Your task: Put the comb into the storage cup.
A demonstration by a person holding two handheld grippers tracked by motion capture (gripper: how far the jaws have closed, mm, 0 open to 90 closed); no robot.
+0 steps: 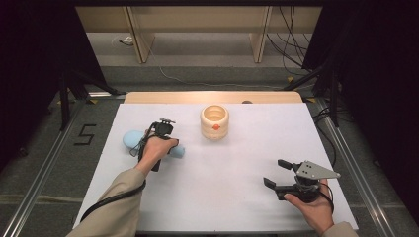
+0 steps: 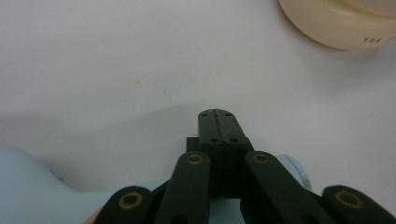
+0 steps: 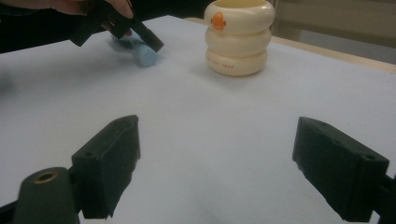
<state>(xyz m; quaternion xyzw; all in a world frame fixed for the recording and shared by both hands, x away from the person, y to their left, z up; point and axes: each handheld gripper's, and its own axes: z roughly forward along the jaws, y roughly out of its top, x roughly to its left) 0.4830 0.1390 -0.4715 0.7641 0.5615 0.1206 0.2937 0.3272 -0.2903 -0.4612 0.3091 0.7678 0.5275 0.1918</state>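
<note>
Left gripper (image 2: 218, 122) was jaws pressed together w/ nothing between, right above the pale blue bottle (image 1: 132, 139). That bottle lay on its side, long axis across the table, cap end toward the cream ringed cup (image 1: 214, 121). Right gripper (image 3: 229, 163) gaped wide, empty; its view caught the cup's orange logo.

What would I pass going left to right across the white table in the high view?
Pale blue rounded soft object → left gripper, shut, in a hand → cream ribbed cup with an orange mark → right gripper, open, in the other hand.
</note>
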